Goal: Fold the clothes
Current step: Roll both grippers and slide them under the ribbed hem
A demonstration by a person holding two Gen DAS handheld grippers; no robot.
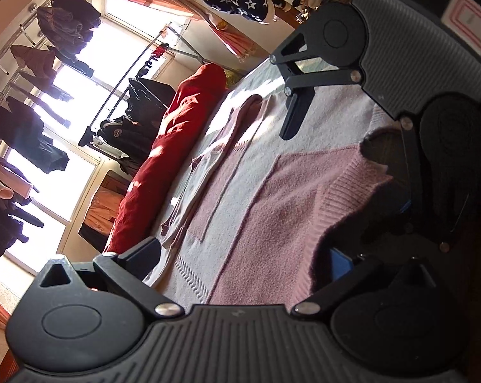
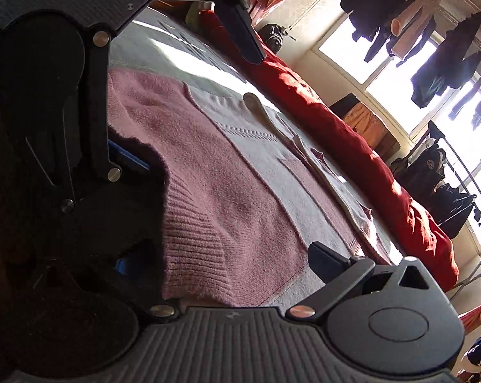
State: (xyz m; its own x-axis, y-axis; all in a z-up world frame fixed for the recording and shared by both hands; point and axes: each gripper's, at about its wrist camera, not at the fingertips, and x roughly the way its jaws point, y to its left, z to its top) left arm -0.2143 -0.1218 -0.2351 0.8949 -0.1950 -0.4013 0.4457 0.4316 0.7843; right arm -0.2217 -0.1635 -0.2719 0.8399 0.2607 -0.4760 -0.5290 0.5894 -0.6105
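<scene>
Sweater [image 1: 272,210] flat on bed [image 1: 266,73], hem edge at 6 | red quilt [image 1: 176,146] beside it | left tongs [image 1: 237,261] wide open | right tongs [image 2: 285,156] wide open, holding nothing

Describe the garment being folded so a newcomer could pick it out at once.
Start from the bed, edged by a long red bolster. The knit sweater lies flat on it, nearest the cameras. Unlike the dark clothes hanging by the window, it is fuzzy, in pink and pale grey blocks with a ribbed pink hem.
</scene>
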